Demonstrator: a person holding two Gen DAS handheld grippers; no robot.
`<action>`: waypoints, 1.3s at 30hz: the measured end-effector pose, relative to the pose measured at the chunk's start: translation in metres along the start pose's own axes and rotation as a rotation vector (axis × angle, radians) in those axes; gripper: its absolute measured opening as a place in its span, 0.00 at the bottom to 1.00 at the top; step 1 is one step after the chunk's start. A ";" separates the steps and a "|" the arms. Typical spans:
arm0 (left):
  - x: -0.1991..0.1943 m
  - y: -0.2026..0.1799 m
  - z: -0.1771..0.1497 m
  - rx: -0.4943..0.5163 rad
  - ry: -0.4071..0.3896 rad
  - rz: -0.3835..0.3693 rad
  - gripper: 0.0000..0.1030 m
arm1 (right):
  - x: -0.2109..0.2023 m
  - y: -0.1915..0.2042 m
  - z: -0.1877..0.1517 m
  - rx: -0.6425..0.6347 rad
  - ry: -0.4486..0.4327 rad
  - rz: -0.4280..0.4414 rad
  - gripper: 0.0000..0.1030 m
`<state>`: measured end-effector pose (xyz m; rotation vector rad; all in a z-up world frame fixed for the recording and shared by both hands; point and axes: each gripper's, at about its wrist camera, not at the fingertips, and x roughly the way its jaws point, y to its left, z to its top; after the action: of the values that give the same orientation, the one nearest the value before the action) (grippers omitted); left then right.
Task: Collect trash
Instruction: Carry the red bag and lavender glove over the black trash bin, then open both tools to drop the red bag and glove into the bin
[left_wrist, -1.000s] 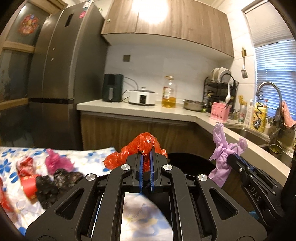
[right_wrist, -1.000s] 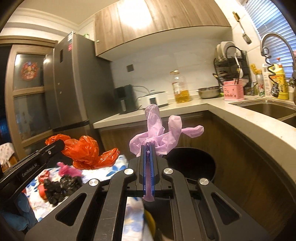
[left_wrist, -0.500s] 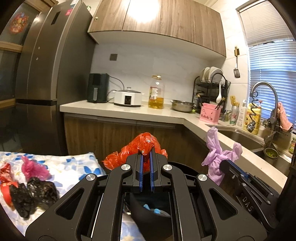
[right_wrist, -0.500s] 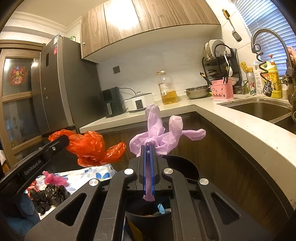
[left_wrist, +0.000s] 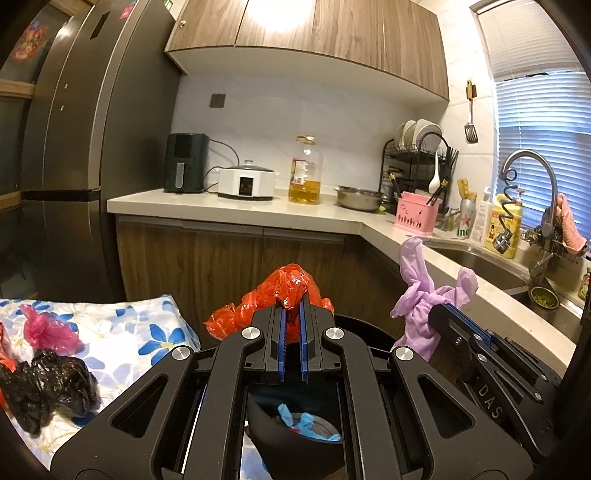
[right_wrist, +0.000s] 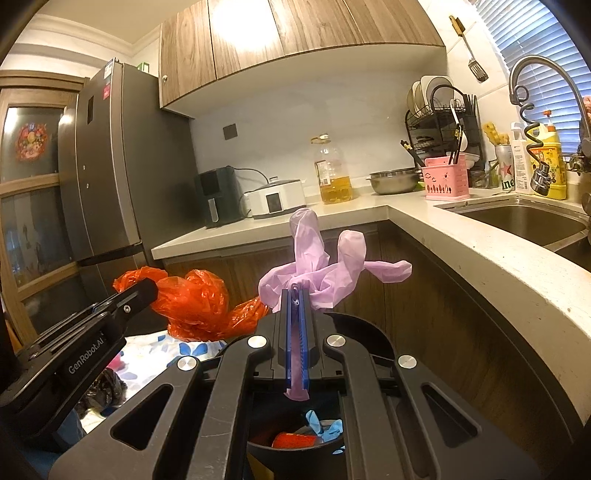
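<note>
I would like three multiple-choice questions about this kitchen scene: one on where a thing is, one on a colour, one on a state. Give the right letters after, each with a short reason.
1. Where does the oil bottle stand?
A. on the counter, between the white cooker and the steel bowl
B. inside the sink
C. on the flowered cloth

2. What colour is the glove in the right gripper?
A. black
B. light purple
C. yellow

3. In what state is the left gripper?
A. wide open, nothing in it
B. lying on the counter
C. shut on the red plastic bag

Answers:
1 A: the bottle stands on the counter, with the white cooker to its left and the steel bowl to its right.
2 B: the glove pinched between the blue pads is pale purple.
3 C: the pads are close together with red plastic bulging out at the tips.
</note>
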<state>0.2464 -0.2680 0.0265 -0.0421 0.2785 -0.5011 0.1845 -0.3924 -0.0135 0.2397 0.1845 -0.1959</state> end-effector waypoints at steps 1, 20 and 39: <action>0.001 0.000 -0.001 0.000 0.002 -0.001 0.05 | 0.001 -0.001 0.000 0.000 0.002 -0.001 0.04; 0.027 -0.002 -0.013 -0.003 0.052 -0.032 0.07 | 0.021 -0.011 -0.003 0.006 0.033 -0.013 0.08; -0.002 0.032 -0.028 -0.074 0.063 0.106 0.87 | -0.005 -0.009 -0.009 0.018 0.019 -0.045 0.65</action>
<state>0.2524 -0.2379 -0.0032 -0.0834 0.3588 -0.3872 0.1759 -0.3977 -0.0231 0.2555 0.2074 -0.2406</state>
